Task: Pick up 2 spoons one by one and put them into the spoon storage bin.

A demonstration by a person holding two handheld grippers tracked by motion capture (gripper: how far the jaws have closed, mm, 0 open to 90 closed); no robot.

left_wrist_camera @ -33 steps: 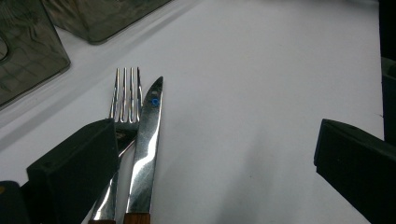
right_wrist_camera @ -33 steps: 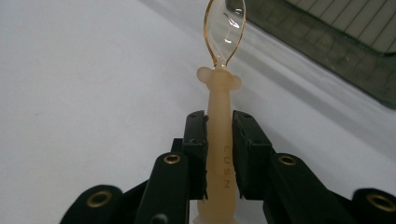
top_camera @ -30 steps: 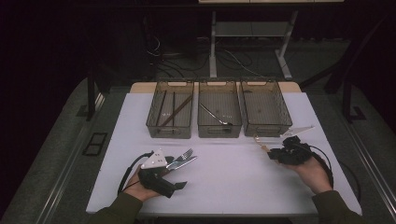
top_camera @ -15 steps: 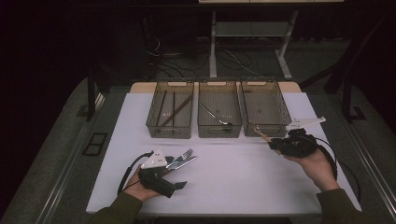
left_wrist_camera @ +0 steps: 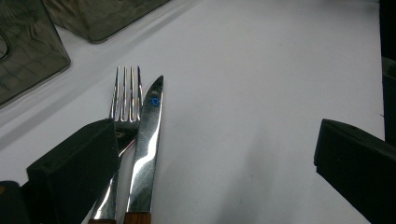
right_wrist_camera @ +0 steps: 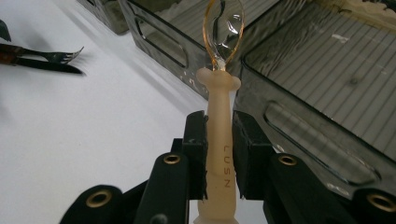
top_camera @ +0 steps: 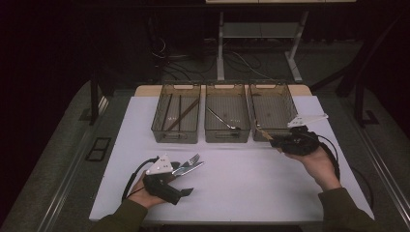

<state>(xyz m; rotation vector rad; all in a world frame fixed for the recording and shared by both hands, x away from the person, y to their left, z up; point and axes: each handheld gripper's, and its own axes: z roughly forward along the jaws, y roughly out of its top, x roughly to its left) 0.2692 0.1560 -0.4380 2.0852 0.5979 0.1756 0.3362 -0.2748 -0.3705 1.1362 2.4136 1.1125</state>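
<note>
Right gripper (top_camera: 274,141): fingers (right_wrist_camera: 196,140) clamped on the pale handle of a spoon (right_wrist_camera: 219,112), one pad each side, no gap. Handle reads "LUSN". Clear amber bowl of the spoon points away from the gripper, up and over the near rim of the right bin (top_camera: 270,108). In the high view this gripper sits off the bench (top_camera: 251,193) surface, near the right edge, just in front of the right bin's near wall; the spoon tip (top_camera: 261,132) pokes toward the gap between middle and right bins. Hand (top_camera: 316,162) holds it from below.

Left gripper (top_camera: 186,179): fingers (left_wrist_camera: 74,168) spread wide, nothing gripped. A fork (left_wrist_camera: 122,121) and a knife (left_wrist_camera: 145,149) lie side by side on the bench between the fingers, hard against the left finger in its own view, well clear of the other finger. Both have wooden handles, and the knife has a small blue dot near its tip. High view puts the fork and knife (top_camera: 189,165) near the front-left part of the bench, tips pointing toward the bins. Hand (top_camera: 145,191) is low, near the front edge.

Three grey see-through bins in a row along the far edge. Left bin (top_camera: 175,113) holds long dark sticks, middle bin (top_camera: 227,113) holds one metal utensil lying diagonally, right bin's floor is bare ribbed plastic where visible.
</note>
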